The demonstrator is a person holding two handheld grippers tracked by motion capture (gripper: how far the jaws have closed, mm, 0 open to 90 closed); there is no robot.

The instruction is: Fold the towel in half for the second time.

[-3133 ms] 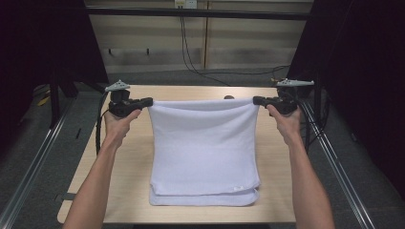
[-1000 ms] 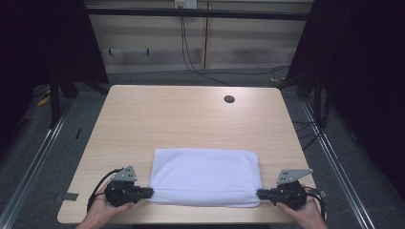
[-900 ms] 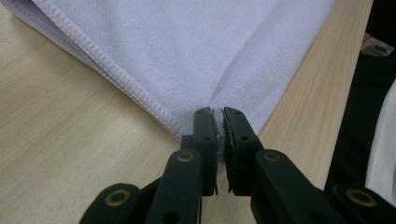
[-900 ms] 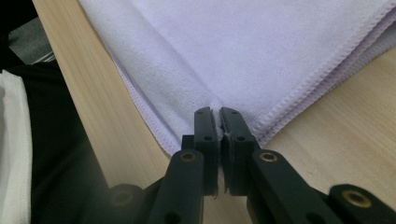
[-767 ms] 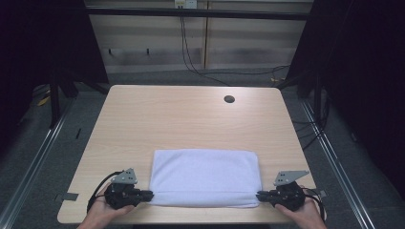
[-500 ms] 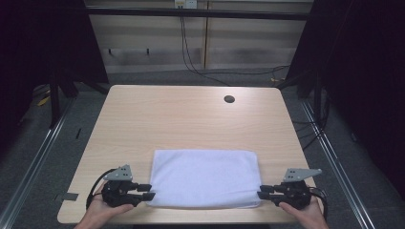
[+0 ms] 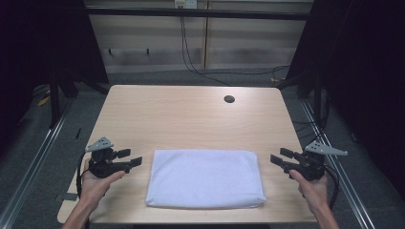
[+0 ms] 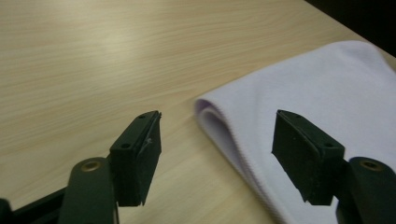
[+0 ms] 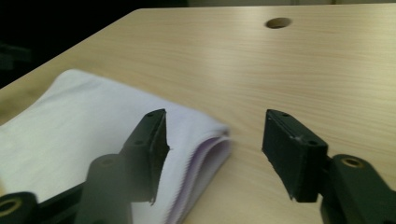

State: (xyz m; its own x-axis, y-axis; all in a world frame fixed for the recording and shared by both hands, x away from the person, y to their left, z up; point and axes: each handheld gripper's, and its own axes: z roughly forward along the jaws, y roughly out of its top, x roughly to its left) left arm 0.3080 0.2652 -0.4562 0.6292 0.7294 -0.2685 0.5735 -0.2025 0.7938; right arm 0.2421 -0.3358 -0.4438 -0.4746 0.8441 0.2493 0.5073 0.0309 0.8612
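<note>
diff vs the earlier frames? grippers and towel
Both grippers have let go of the white towel and drawn outward: the left gripper and right gripper now sit open, clear of its short ends. Before that, they folded its raised far edge down toward the person. The towel stays folded on the table.

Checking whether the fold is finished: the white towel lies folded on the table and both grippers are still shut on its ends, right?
Not quite. The white towel does lie folded on the table, but the left gripper and right gripper are open and off its ends, as the high view shows.
</note>
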